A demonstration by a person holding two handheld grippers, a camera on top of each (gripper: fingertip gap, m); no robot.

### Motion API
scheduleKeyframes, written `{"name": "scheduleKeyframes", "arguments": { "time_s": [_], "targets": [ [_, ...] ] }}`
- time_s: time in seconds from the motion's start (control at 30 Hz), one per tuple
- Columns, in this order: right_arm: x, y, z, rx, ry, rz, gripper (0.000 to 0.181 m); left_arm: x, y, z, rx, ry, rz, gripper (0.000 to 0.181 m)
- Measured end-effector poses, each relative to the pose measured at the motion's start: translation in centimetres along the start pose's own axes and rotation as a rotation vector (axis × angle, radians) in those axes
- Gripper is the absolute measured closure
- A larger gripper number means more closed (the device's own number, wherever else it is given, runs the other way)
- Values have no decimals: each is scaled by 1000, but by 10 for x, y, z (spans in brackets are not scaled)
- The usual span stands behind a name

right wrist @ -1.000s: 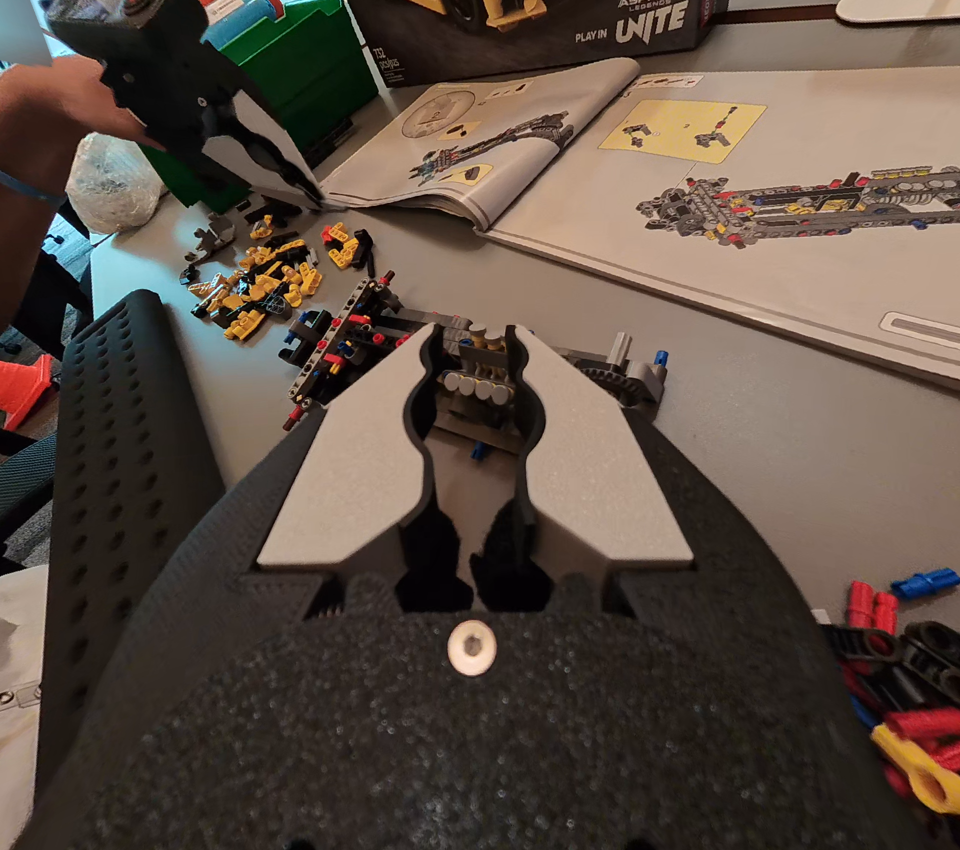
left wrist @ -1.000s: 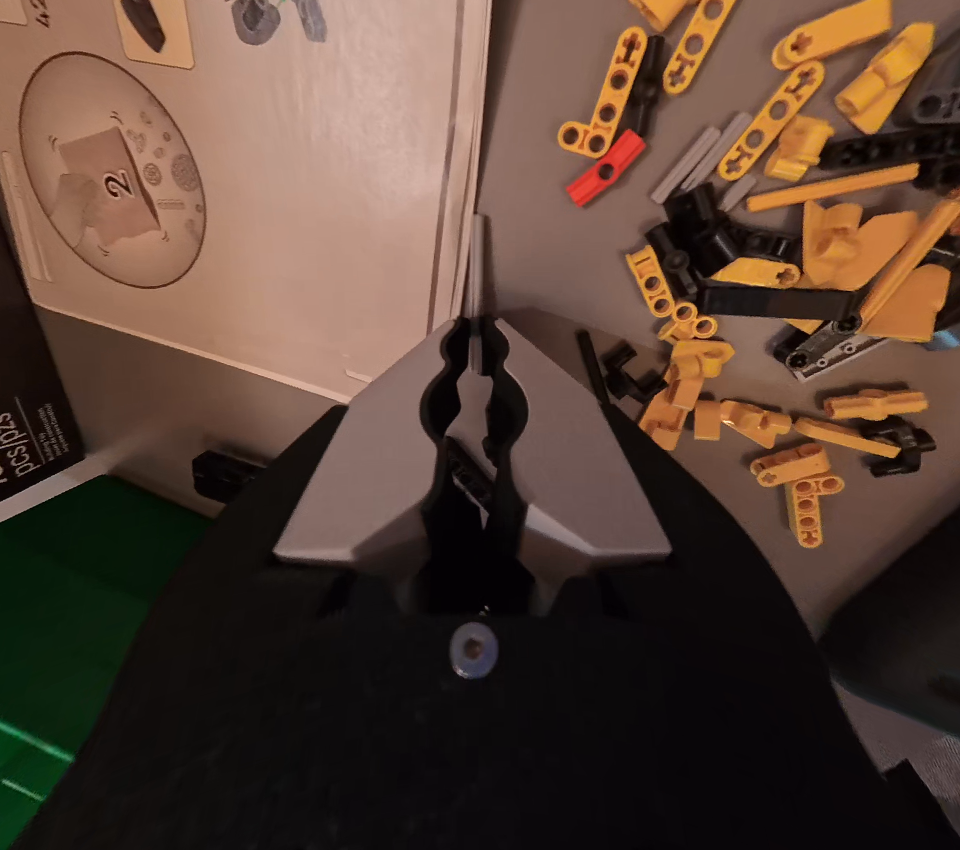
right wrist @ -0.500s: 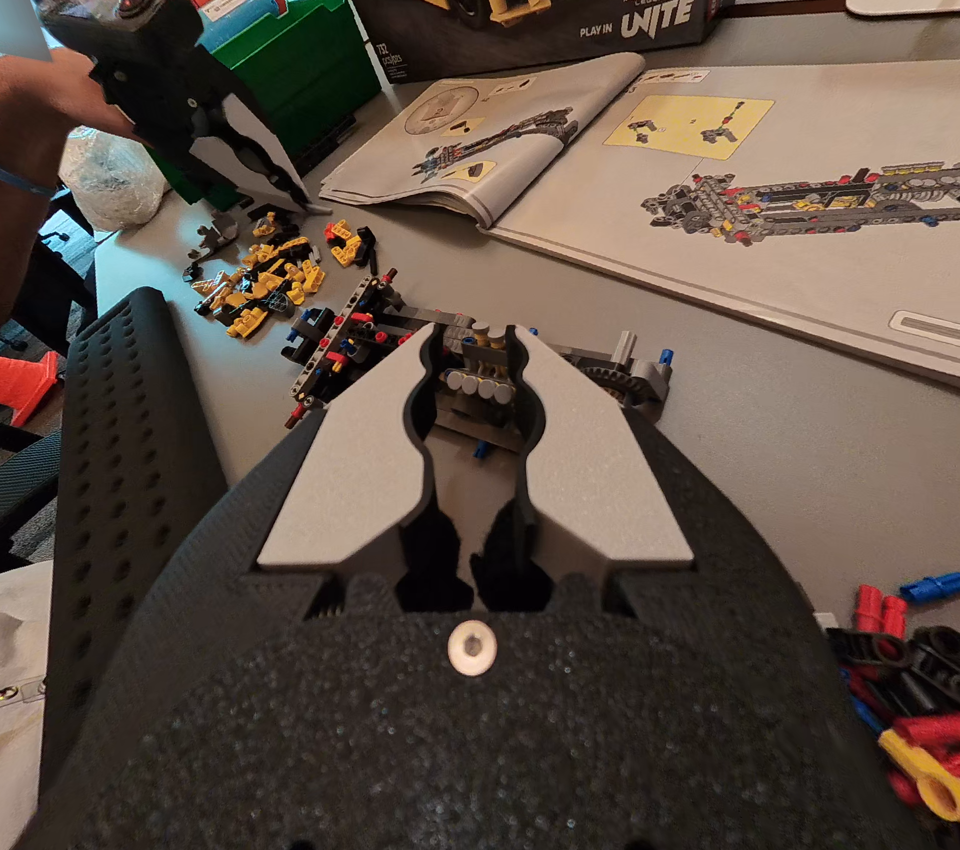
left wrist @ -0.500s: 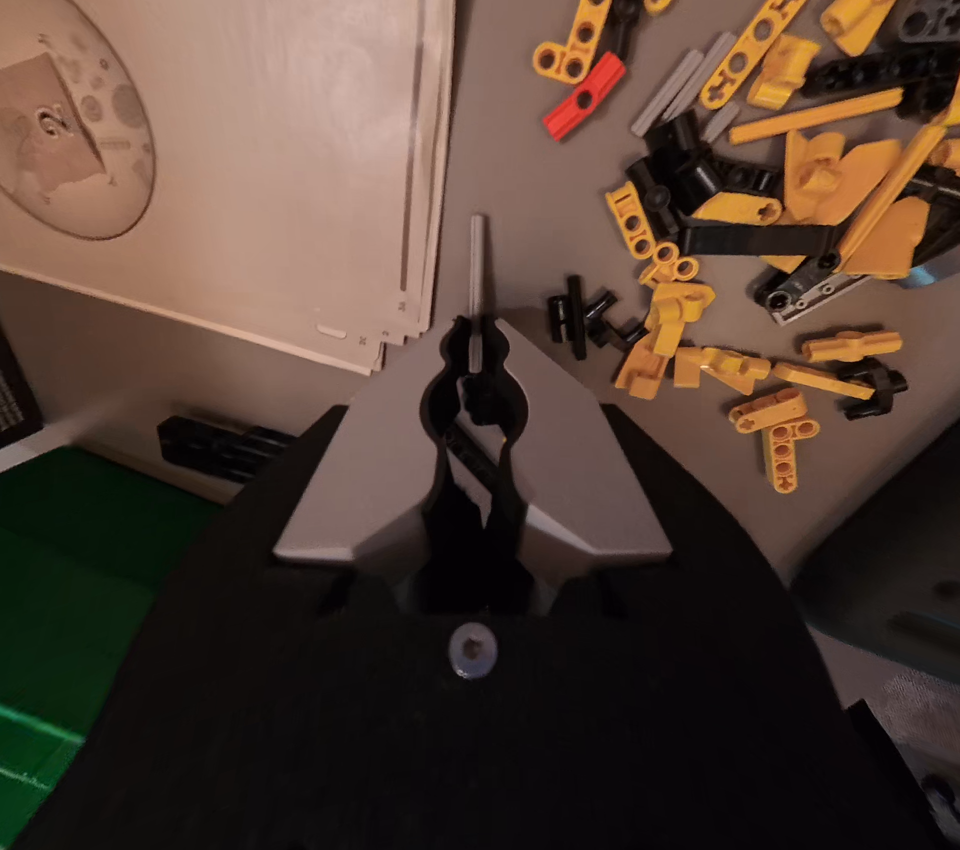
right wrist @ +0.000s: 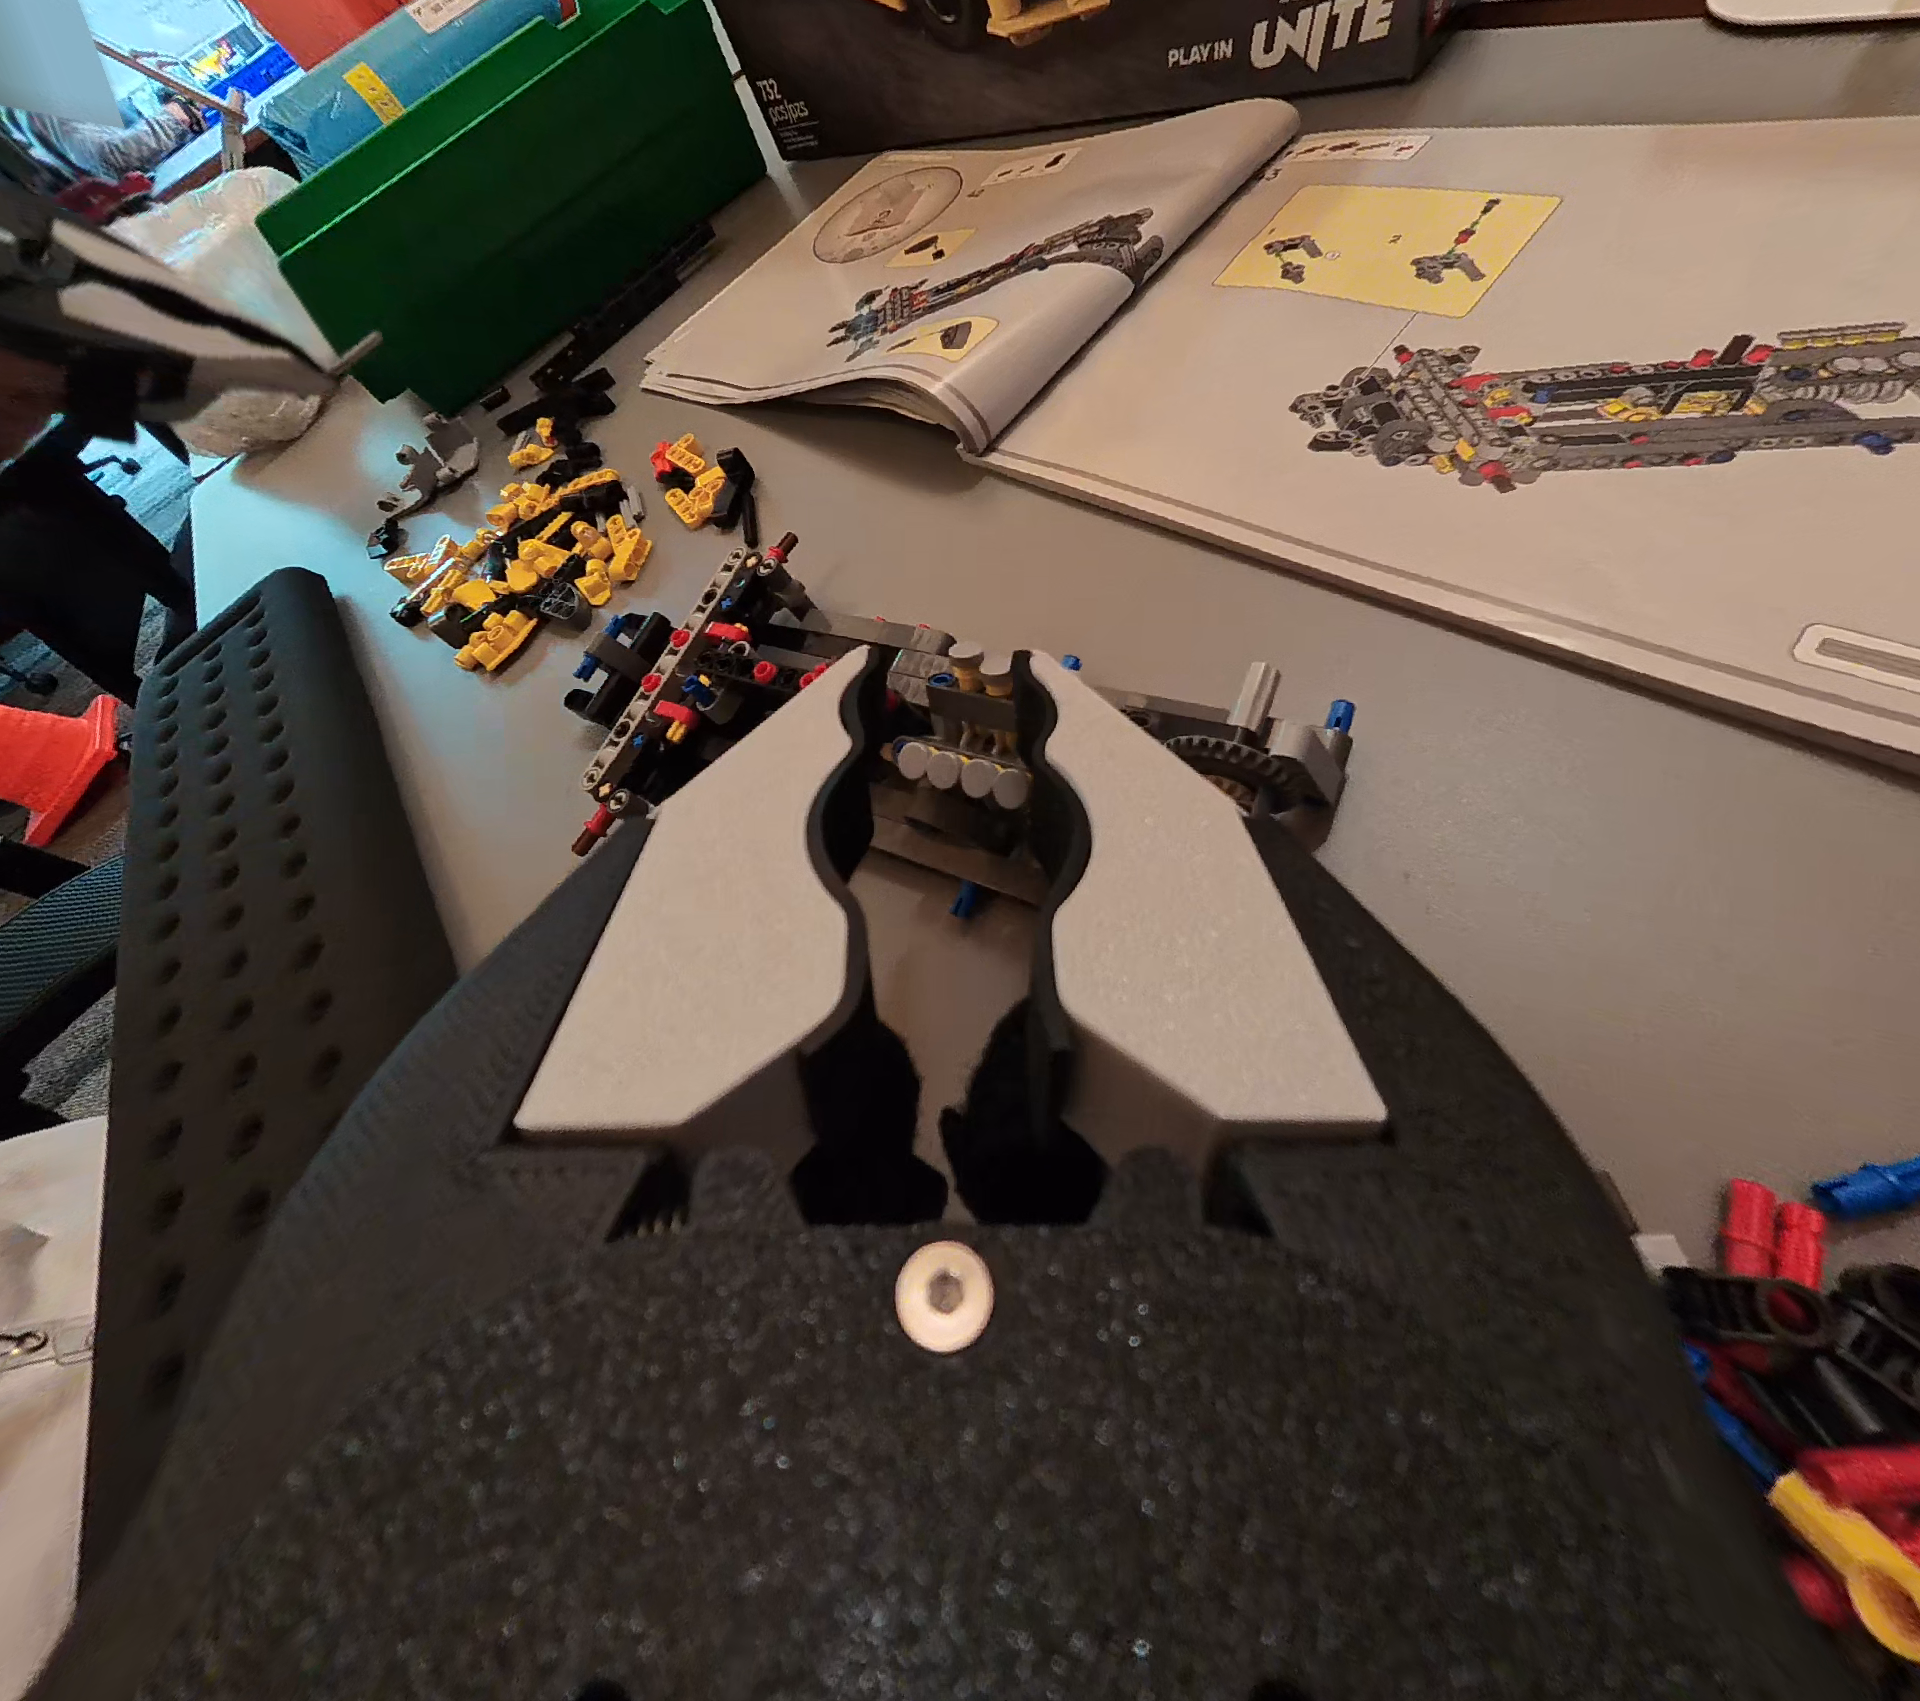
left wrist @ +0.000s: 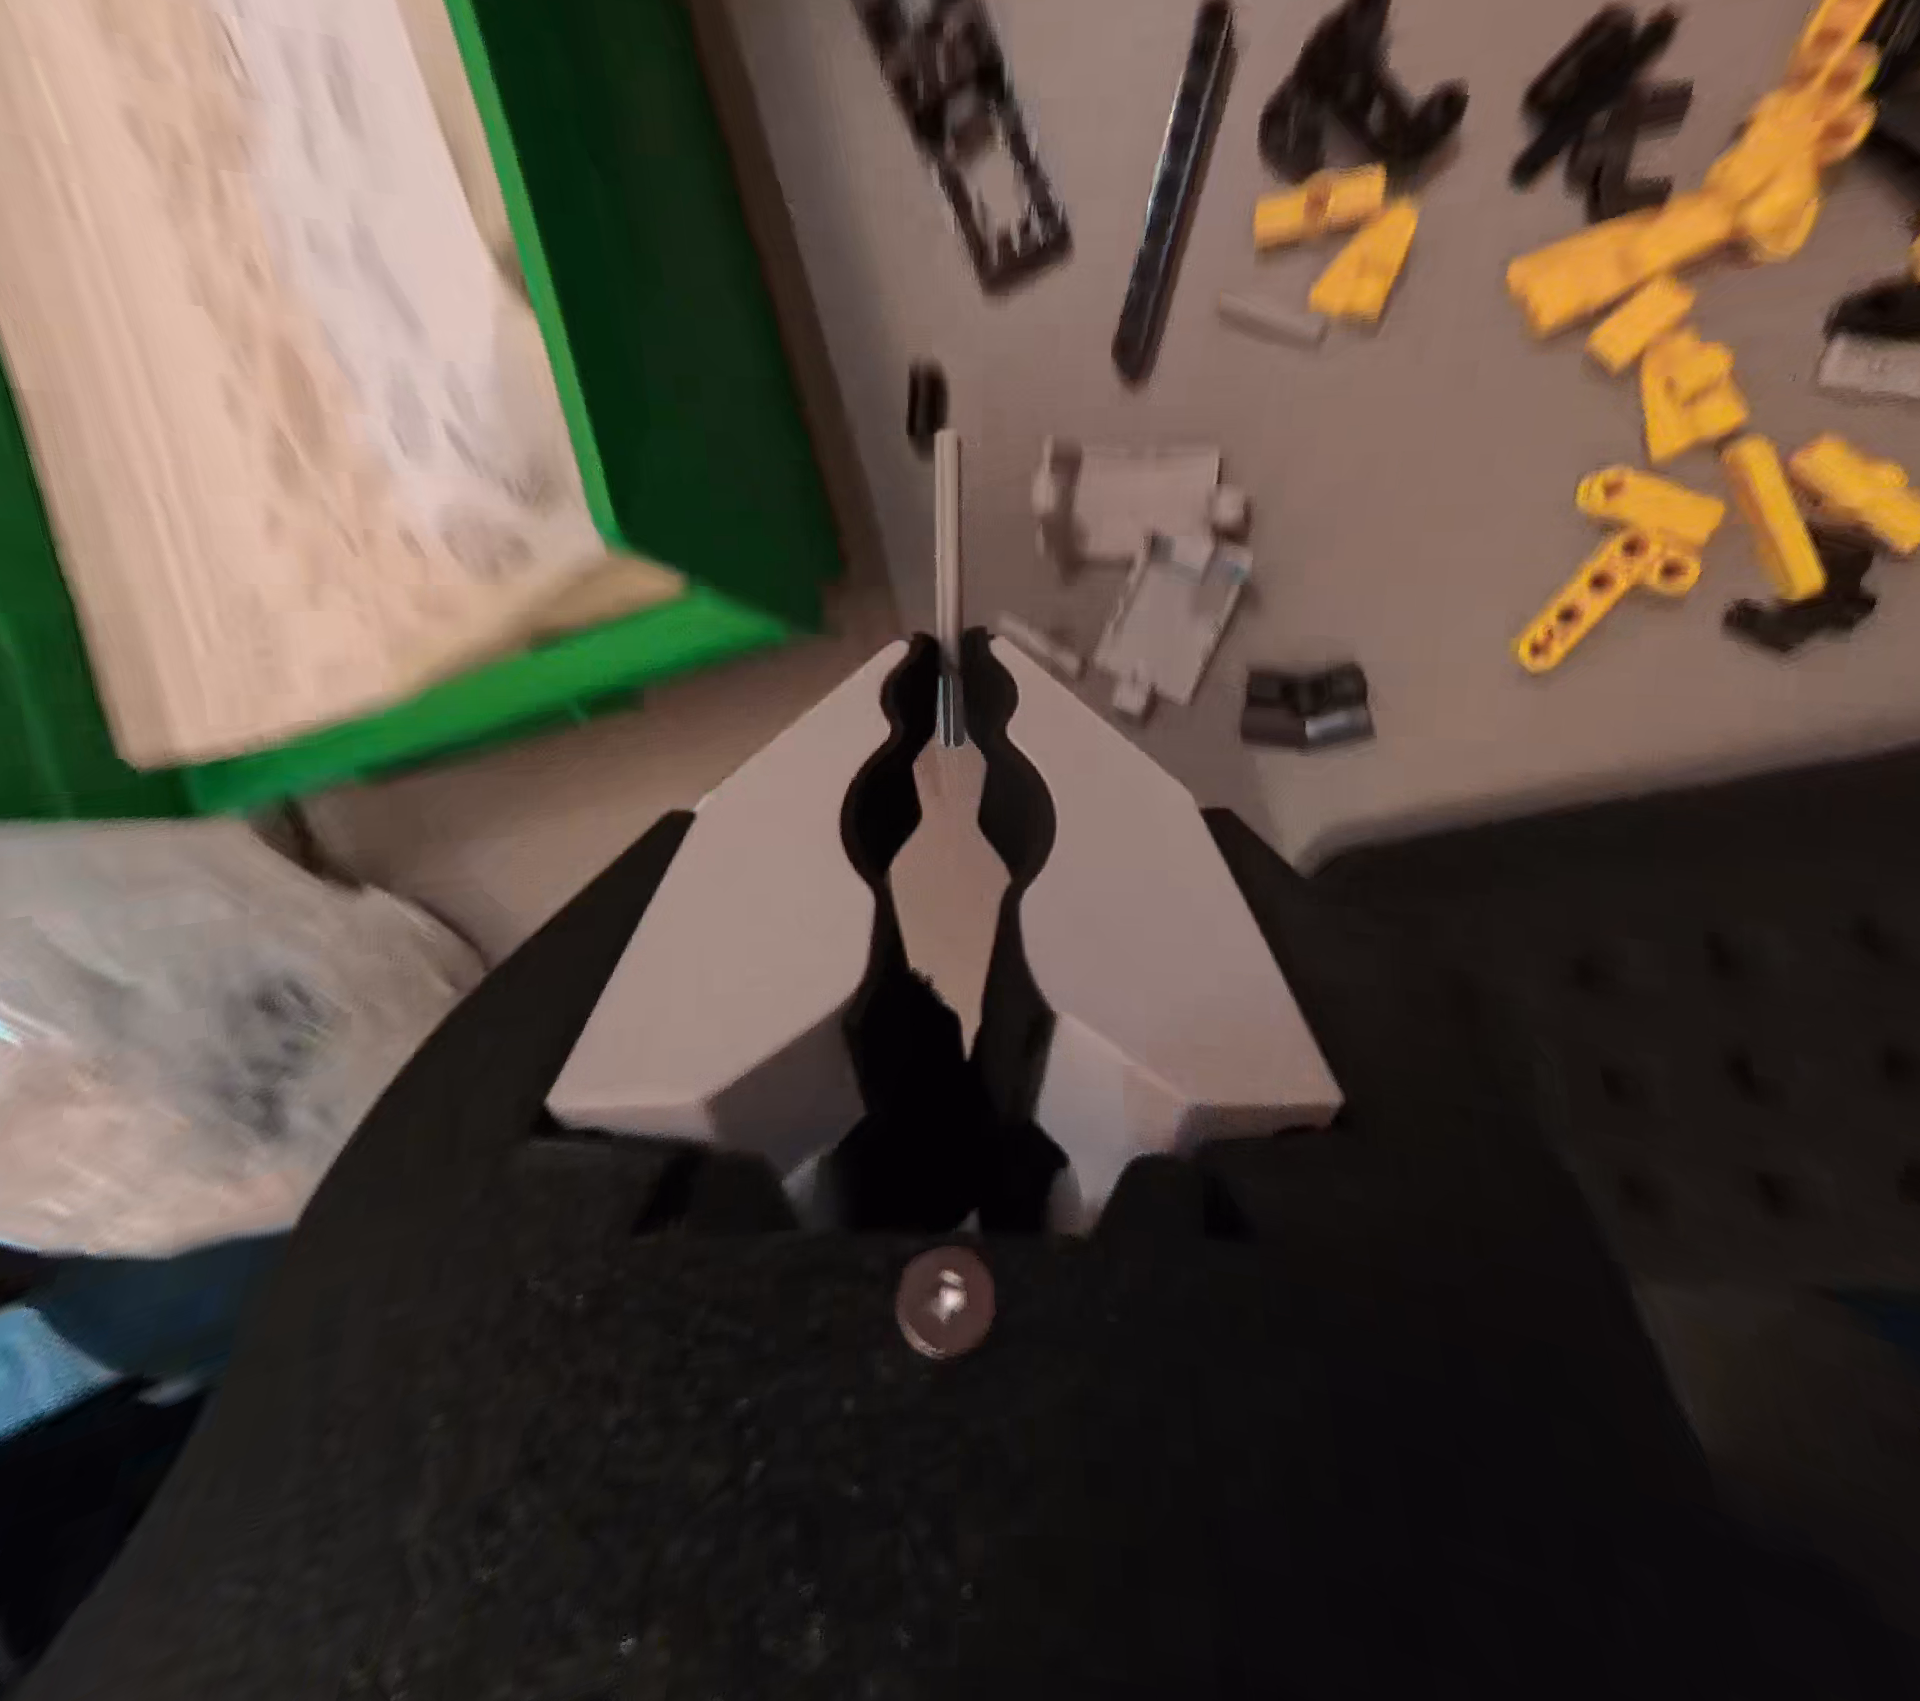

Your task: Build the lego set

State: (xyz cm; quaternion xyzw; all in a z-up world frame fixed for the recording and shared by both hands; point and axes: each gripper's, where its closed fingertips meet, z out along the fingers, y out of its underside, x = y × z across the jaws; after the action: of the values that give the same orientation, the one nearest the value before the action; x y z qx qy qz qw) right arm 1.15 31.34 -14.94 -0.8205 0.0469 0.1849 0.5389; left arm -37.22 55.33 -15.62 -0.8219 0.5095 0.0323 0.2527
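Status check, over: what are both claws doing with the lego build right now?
Left claw shut on grey axle, above loose pieces. Right claw open around chassis assembly, contact unclear. Nothing blocking.

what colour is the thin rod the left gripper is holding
Light grey axle, clearest in the left wrist view.

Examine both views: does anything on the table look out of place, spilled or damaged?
Nothing stands out. Loose yellow and black pieces lie scattered beside the part-built chassis, as expected mid-build. The left gripper pinches a thin grey axle, held straight.
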Motion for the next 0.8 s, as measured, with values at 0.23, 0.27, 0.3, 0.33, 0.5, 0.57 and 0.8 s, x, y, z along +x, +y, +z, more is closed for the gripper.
{"name": "scheduleKeyframes", "arguments": {
  "time_s": [0.23,0.27,0.3,0.33,0.5,0.57,0.8],
  "targets": [
    [-2,1,2,-8,-8,-4,159,-1,50,21,-53,66,-187,178],
    [-2,1,2,-11,-4,-7,159,-2,51,24,-60,72,-202,178],
    [-1,2,2,-11,0,-9,159,-1,51,27,-64,94,-215,178],
    [-1,1,1,-9,3,-8,159,1,50,30,-66,112,-223,178],
    [1,0,1,-3,4,2,159,4,39,42,-51,122,-227,178],
    [1,1,1,-7,8,-4,159,5,32,45,-35,124,-233,178],
    [1,1,1,-6,6,-3,159,11,25,42,-2,172,-278,165]
  ]
}}
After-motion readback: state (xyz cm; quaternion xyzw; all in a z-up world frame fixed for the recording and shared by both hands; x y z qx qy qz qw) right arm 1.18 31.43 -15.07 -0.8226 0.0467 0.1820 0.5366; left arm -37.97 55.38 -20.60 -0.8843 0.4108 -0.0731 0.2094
